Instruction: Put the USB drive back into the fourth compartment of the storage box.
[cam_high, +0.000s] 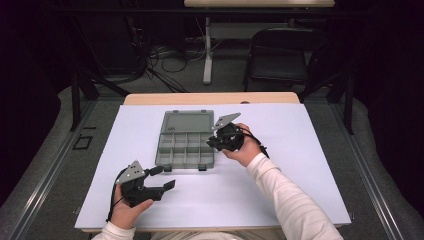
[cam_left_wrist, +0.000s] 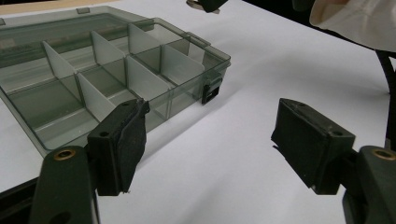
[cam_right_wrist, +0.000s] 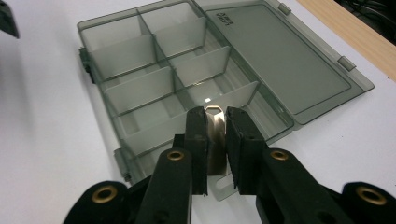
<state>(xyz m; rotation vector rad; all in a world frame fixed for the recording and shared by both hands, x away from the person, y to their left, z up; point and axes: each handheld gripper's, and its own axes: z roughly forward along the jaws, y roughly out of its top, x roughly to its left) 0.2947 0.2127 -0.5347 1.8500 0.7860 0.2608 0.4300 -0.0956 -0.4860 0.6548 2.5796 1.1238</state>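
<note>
Black tongs, brass screws, cream sleeves

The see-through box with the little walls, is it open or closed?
Open. The compartment box has its lid swung flat onto the table behind it, so its divided compartments are uncovered.

Metal piece: small, flat, silvery, rounded tip with a slot; upright between the right gripper's closed jaws, above the organiser's near corner. Organiser box: smoky translucent plastic, divided compartments, lid folded back flat, on the desk
</note>
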